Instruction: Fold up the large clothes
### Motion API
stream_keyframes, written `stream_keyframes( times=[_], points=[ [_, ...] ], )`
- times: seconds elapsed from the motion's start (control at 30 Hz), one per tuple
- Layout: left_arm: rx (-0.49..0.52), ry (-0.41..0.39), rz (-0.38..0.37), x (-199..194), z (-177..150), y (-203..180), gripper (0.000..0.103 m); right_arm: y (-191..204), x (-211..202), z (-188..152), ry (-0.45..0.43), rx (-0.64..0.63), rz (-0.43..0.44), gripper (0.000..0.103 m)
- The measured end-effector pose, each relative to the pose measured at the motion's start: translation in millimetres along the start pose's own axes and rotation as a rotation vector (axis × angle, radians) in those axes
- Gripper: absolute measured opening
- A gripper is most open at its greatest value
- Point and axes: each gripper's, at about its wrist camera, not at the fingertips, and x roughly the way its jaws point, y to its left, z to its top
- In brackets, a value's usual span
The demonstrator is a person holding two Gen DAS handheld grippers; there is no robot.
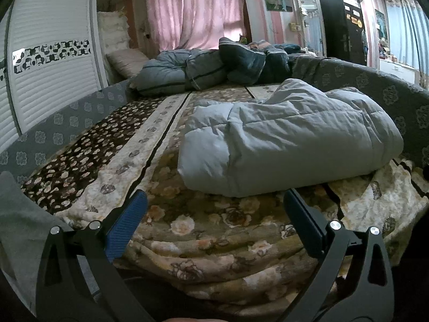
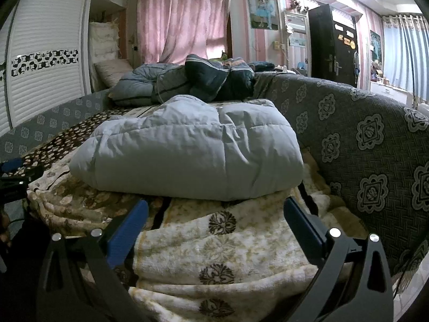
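Note:
A pale grey quilted garment (image 1: pixel 289 136) (image 2: pixel 193 155) lies folded into a thick bundle on the flowered blanket (image 1: pixel 214 230) (image 2: pixel 219 244) that covers the bed. My left gripper (image 1: pixel 214 201) hovers open just in front of the bundle's near edge, nothing between its blue-padded fingers (image 1: pixel 126 225). In the right wrist view my right gripper (image 2: pixel 215 209) is open too, held over the cream blanket just short of the bundle, with empty fingers (image 2: pixel 128 230). The left gripper's blue tip (image 2: pixel 10 165) shows at the far left.
Dark blue and grey bedding (image 1: pixel 209 64) (image 2: pixel 187 80) is heaped at the far end of the bed by a pillow (image 1: pixel 126 61). A grey patterned padded wall (image 2: pixel 362 145) runs along the right side. White slatted wardrobe doors (image 1: pixel 51 61) stand at left; pink curtains (image 1: pixel 193 8) hang behind.

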Motion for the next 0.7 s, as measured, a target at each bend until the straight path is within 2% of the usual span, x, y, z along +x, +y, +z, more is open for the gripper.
stream_keyframes(
  times=[0.37,0.5,0.7],
  points=[
    [-0.029,-0.019,0.029,3.3,8.0,12.5,0.100,-3.2,0.4,0.2,-0.003,0.003,-0.008,0.101],
    [-0.010,-0.038,0.023,2.8,6.9,9.6,0.100,-4.5,2.0,-0.1,0.007,0.005,-0.015,0.101],
    [-0.038,-0.017,0.013,10.8,1.9,15.3,0.100,-5.5,5.4,0.5,0.012,0.008,-0.047,0.101]
  ],
)
